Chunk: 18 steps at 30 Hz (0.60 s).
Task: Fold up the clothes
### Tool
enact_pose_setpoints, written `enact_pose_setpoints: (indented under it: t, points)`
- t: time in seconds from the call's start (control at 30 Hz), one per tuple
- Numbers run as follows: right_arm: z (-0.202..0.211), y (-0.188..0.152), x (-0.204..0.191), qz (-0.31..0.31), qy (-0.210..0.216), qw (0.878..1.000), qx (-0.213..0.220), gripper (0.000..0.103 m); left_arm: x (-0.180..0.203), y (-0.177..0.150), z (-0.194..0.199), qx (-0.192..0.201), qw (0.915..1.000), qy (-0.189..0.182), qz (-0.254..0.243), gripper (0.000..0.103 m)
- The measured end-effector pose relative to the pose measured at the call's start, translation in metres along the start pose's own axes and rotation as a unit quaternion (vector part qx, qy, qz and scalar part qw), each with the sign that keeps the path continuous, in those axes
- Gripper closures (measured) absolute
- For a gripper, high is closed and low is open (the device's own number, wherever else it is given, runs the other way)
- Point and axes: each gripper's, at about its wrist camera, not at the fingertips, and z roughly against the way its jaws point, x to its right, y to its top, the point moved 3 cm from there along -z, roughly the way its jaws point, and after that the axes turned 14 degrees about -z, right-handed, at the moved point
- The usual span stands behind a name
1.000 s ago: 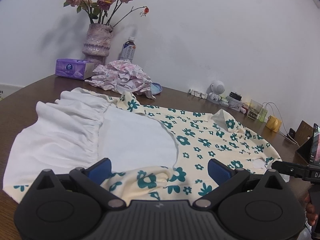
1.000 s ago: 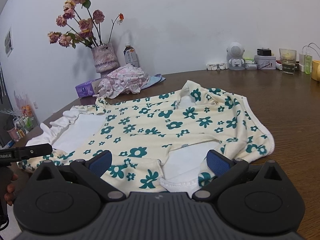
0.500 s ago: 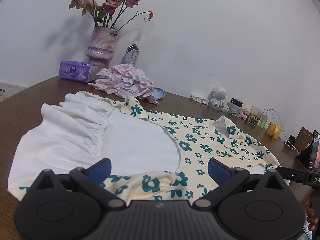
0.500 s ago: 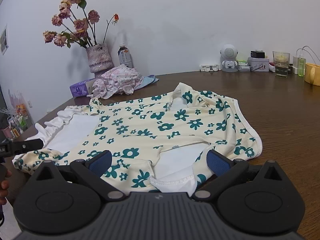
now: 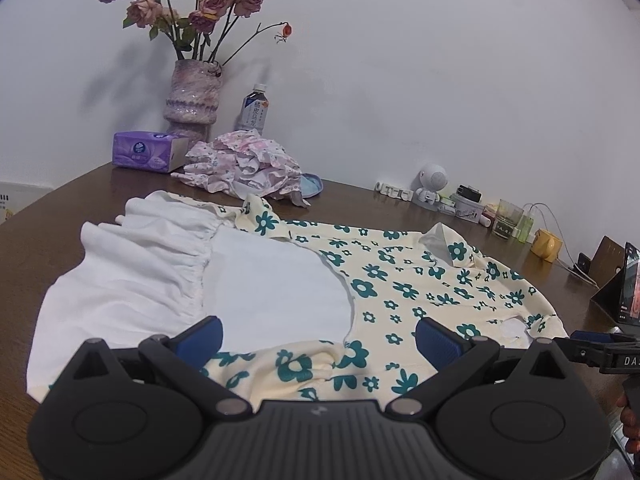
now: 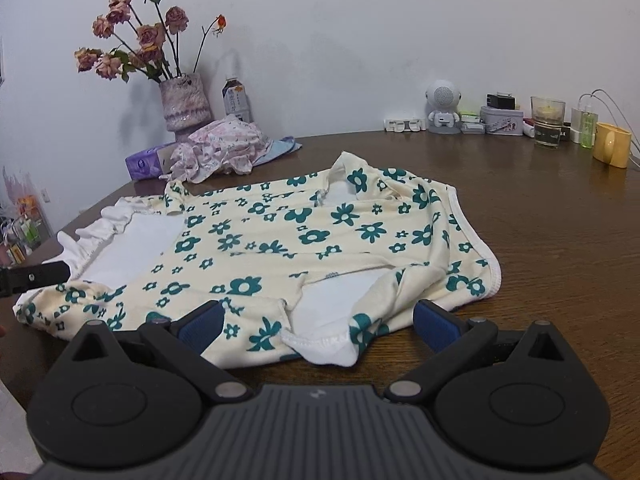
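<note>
A cream dress with teal flowers [image 5: 400, 280] [image 6: 280, 240] lies spread on the brown table, its white ruffled skirt [image 5: 132, 272] [image 6: 108, 228] at the left end. My left gripper [image 5: 318, 334] hovers open over the near flowered hem, nothing between its blue pads. In the right wrist view, my right gripper [image 6: 316, 324] stands open just short of a folded sleeve and white hem [image 6: 324, 344]. Each gripper's black tip shows at the edge of the other's view.
A pink crumpled garment [image 5: 244, 164] [image 6: 218, 148], purple tissue box [image 5: 148, 150], vase of dried roses [image 5: 192, 96] and bottle [image 5: 254, 110] stand at the back left. A white robot figurine [image 6: 442, 108], glass, tin and yellow mug [image 6: 610, 144] line the far right. A phone on a stand [image 5: 628, 284] is at the right edge.
Both grippers have drawn back toward the near table edge and risen slightly, so the dress sits farther off. Their jaws stay open; the dress has not moved.
</note>
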Motion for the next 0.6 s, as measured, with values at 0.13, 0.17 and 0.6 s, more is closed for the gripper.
enact_pose_setpoints:
  t: [0.13,0.17,0.6]
  points:
    - [0.004,0.001,0.001,0.015,-0.002,1.0,0.003,0.001,0.002,0.002,0.004,0.004,0.9997,0.002,-0.023,0.0]
    - [0.006,0.002,0.001,0.02,-0.002,1.0,0.004,0.001,0.003,0.003,0.005,0.005,0.9994,0.003,-0.033,0.0]
    - [0.025,0.009,-0.007,0.296,-0.024,0.955,-0.009,0.001,0.021,0.01,0.011,-0.051,0.9705,0.018,-0.235,0.003]
